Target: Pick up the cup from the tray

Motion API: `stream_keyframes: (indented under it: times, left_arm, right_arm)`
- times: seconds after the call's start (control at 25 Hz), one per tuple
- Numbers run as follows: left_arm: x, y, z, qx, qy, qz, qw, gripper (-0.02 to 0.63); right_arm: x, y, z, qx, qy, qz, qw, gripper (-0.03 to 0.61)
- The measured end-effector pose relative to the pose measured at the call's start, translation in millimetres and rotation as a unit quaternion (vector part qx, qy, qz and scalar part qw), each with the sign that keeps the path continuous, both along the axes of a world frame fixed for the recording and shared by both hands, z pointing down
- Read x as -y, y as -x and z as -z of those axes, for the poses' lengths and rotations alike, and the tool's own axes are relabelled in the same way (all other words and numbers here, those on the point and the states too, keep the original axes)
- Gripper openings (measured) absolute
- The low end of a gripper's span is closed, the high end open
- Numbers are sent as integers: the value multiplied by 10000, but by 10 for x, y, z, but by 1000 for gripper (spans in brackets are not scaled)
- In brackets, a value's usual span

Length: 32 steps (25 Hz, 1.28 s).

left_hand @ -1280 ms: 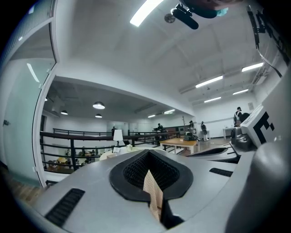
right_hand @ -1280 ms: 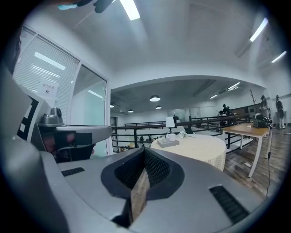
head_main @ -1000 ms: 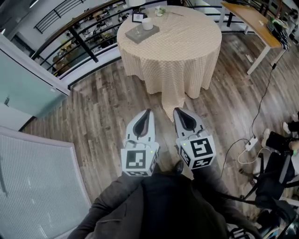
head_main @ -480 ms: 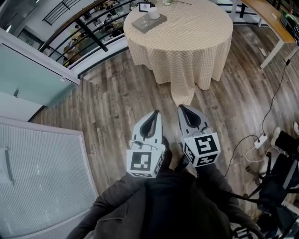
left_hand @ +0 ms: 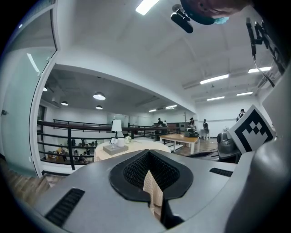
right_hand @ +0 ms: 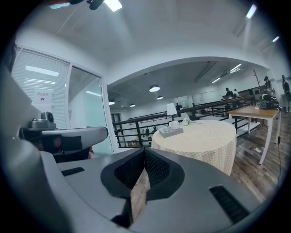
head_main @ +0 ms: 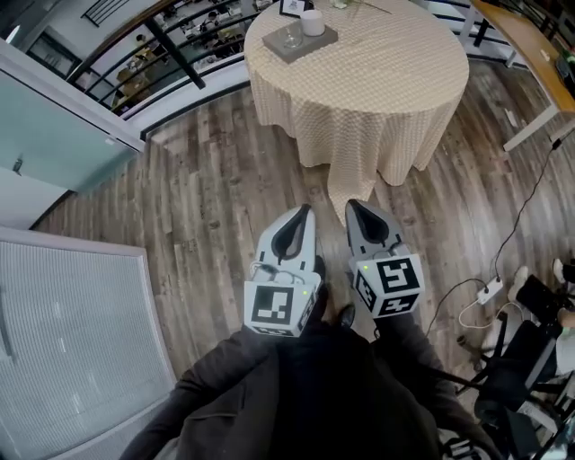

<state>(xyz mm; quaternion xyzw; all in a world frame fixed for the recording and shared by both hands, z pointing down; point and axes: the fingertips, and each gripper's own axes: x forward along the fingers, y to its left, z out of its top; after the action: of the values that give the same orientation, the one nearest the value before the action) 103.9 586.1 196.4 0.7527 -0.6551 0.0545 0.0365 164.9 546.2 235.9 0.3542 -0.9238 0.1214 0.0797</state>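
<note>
A white cup [head_main: 312, 22] stands on a grey tray [head_main: 310, 43] at the far left side of a round table with a checked cloth [head_main: 377, 81]. A small clear glass [head_main: 291, 38] shares the tray. Both grippers hang over the wooden floor, well short of the table and pointing at it. My left gripper [head_main: 305, 212] is shut and empty, and so is my right gripper [head_main: 353, 207] beside it. The left gripper view shows the cup [left_hand: 121, 142] and tray [left_hand: 114, 149] far beyond its shut jaws. In the right gripper view, cup [right_hand: 173, 124] and tray [right_hand: 170, 132] are equally distant.
A black railing [head_main: 175, 49] runs behind the table and a glass wall [head_main: 54, 135] stands at the left. A wooden desk [head_main: 530, 54] is at the far right. A power strip with cables [head_main: 490, 289] lies on the floor. A lamp [right_hand: 171, 109] stands behind the tray.
The table has drawn closer and slid to the right and up in the head view. Both grippers stayed shut and sit slightly lower in the picture.
</note>
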Motion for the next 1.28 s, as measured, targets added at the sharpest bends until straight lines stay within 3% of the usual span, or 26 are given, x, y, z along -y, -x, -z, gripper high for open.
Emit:
stream_keyframes:
  times: [0.6, 0.96, 1.28]
  left_arm:
    - [1294, 1230, 257, -371, -374, -15, 9986, 6]
    - [1642, 1465, 71, -707, -202, -121, 9972, 6]
    - [2126, 1592, -92, -613, 31, -87, 9981, 6]
  right_arm:
    - [1244, 1274, 335, -241, -368, 140, 9989, 8]
    - [1593, 1437, 316, -406, -368, -64, 9985, 8]
    - [2124, 1518, 198, -302, -241, -115, 9992, 8]
